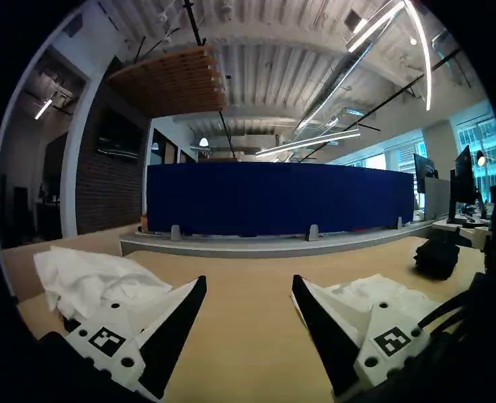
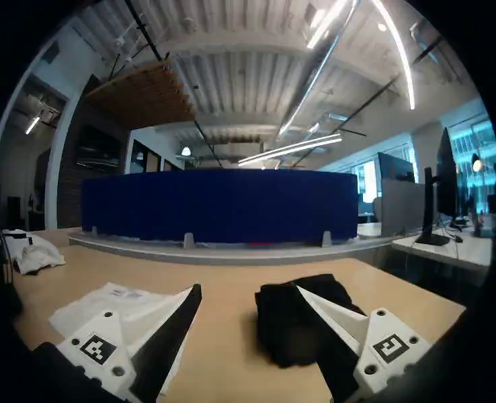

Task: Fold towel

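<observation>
- Left gripper [image 1: 248, 278]: jaws apart, nothing between them, low over the wooden table [image 1: 248, 336].
- Left gripper view: crumpled white towel [image 1: 93, 282] lies on the table just behind the left finger. A flat white cloth [image 1: 365, 290] lies behind the right finger, with a black cloth [image 1: 437, 257] further right.
- Right gripper [image 2: 248, 287]: jaws apart, holding nothing.
- Right gripper view: black cloth is close, partly behind the right finger. The flat white cloth carries a small tag [image 2: 119, 291], print too small to read. The crumpled white towel sits far left.
- Blue partition [image 1: 275, 198] runs along the table's far side.
</observation>
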